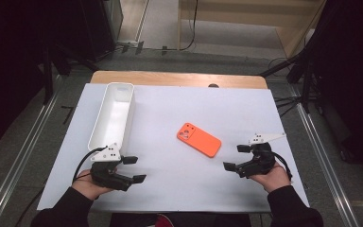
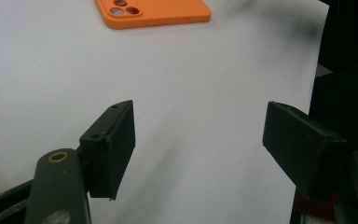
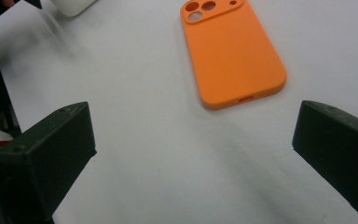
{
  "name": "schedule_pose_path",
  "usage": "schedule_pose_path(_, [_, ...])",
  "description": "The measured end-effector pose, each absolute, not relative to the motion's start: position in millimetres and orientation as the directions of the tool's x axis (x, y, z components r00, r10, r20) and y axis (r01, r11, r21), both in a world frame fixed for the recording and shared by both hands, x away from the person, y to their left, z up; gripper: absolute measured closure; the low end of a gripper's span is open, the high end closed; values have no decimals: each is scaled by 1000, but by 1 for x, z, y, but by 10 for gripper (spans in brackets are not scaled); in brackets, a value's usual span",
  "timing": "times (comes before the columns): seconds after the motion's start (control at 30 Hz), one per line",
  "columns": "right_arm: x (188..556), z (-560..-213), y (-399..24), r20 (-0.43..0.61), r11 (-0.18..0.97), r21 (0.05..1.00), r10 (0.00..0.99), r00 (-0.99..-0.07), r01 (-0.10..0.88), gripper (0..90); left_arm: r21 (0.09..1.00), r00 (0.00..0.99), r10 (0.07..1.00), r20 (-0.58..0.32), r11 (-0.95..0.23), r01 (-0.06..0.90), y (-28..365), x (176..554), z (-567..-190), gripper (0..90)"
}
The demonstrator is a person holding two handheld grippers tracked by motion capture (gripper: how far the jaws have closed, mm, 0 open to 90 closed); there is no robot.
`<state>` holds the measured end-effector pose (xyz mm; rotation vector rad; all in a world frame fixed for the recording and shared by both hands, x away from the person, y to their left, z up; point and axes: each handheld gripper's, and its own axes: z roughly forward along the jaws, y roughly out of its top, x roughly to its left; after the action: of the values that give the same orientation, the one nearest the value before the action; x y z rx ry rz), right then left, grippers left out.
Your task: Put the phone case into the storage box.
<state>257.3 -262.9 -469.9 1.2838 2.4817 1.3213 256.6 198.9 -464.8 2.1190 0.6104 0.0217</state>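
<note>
From the high view, a white sheet-covered table carried a long, narrow white plastic tray along its left side, lying lengthwise away from the person, and a flat orange silicone phone case near the middle, camera cut-outs facing up and towards the far left. The left gripper, held in the person's left hand at the near left, sat just beside the near end of the tray with its jaws spread apart and nothing between them, pointing right across the table. The right gripper, held in the right hand at the near right, was likewise released, its jaws gaping towards the case, which lay near but apart from it. In the left gripper view, the two black jaws stood wide apart over bare white surface, and the orange case lay well beyond them at the top edge, its lens holes showing. In the right gripper view, the jaws were again parted and held nothing; the case lay ahead between their lines, near but not touching either, its charging-port slot facing the gripper, with a corner of the white tray at the top left.
</note>
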Motion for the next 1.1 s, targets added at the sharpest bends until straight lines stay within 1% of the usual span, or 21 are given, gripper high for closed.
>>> schedule_pose_path(0.6, [280,-468,-261,294,285,719,702,-649,634,0,773,876,432,-212,-474,421,199,257,-466,256])
schedule_pose_path(1.1, [300,-467,-253,278,320,710,692,-666,628,0,775,878,429,-211,-474,418,199,257,-465,256])
